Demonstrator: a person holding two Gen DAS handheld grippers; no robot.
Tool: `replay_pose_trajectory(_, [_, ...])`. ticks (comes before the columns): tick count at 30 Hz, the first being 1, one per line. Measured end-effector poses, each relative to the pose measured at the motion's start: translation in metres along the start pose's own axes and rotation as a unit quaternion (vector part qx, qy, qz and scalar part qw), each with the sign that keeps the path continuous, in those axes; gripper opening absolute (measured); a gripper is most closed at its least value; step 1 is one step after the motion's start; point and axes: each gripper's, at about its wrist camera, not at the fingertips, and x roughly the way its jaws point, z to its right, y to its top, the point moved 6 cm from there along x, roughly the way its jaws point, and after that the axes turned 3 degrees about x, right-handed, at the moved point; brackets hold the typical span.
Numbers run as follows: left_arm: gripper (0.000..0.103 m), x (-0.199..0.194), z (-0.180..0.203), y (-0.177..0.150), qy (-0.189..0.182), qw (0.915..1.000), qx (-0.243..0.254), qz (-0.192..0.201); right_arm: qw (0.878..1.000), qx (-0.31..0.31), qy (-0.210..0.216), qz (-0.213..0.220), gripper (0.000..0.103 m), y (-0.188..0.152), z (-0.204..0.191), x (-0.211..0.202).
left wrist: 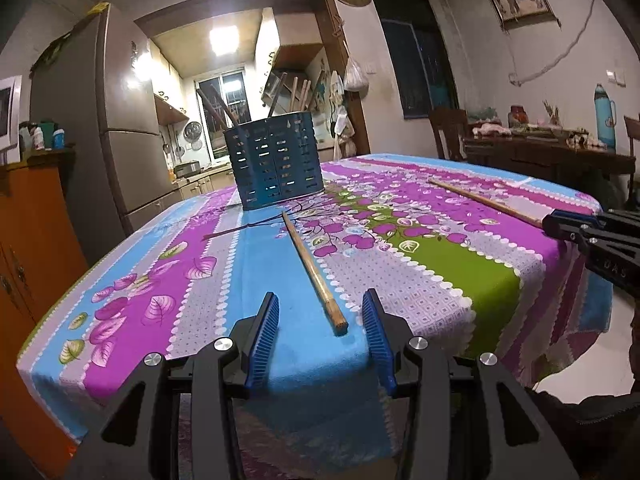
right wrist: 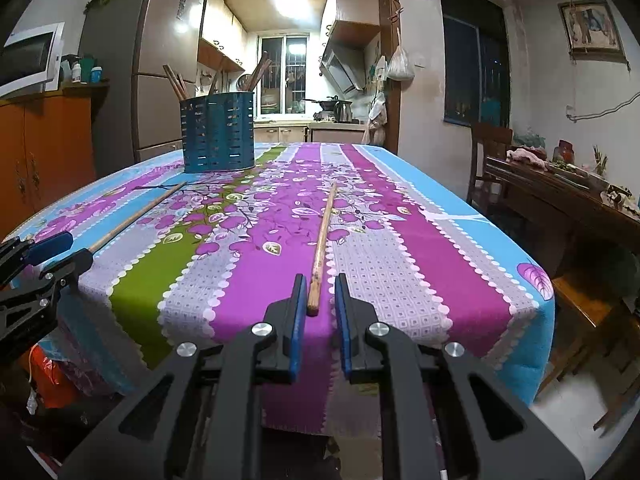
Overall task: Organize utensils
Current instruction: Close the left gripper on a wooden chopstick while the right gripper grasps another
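Two wooden chopsticks lie on the flowered tablecloth. One chopstick [left wrist: 314,272] points away from my left gripper [left wrist: 322,312], which is open with the near end between its blue pads. The other chopstick [right wrist: 321,244] lies in front of my right gripper [right wrist: 319,294], which is open, its pads on either side of the near end without touching. Each view shows the other chopstick too: one at the right in the left wrist view [left wrist: 484,201], one at the left in the right wrist view [right wrist: 136,216]. A blue slotted utensil holder [left wrist: 274,160] [right wrist: 218,136] stands at the far side with several sticks in it.
The table [right wrist: 440,240] has its near edge just under both grippers. A fridge [left wrist: 120,120] and an orange cabinet [left wrist: 32,232] stand to the left. A dark wooden side table [right wrist: 560,208] with clutter and chairs stands to the right.
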Motion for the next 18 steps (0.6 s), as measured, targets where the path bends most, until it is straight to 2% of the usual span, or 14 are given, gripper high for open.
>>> replay_pose_trajectory(4, [0.045, -0.001, -0.002, -0.004, -0.012, 0.9997, -0.015, 0.016, 1.0, 0.008, 0.005, 0.004, 0.011, -0.001, 0.001, 0.0])
replay_pose_trajectory(7, [0.03, -0.003, 0.001, -0.004, -0.03, 0.9992, -0.013, 0.022, 1.0, 0.008, 0.007, 0.005, 0.005, -0.002, -0.001, -0.002])
replay_pose_trajectory(9, [0.02, -0.004, 0.006, -0.004, -0.038, 0.999, -0.005, 0.025, 1.0, 0.01, 0.002, 0.005, 0.005, -0.002, -0.001, -0.003])
replay_pose_trajectory(11, [0.02, -0.004, 0.006, -0.004, -0.043, 0.9987, -0.005, 0.027, 1.0, 0.019, 0.007, 0.002, 0.005, -0.002, 0.0, -0.002])
replay_pose_trajectory(14, [0.013, -0.002, 0.0, -0.004, -0.045, 0.9986, -0.014, 0.025, 1.0, 0.024, 0.008, -0.004, 0.005, 0.0, 0.001, -0.001])
replay_pose_trajectory(18, [0.011, -0.003, -0.004, -0.006, -0.044, 0.9986, -0.016, 0.023, 0.999, 0.03, 0.009, -0.013, 0.005, 0.003, 0.0, 0.001])
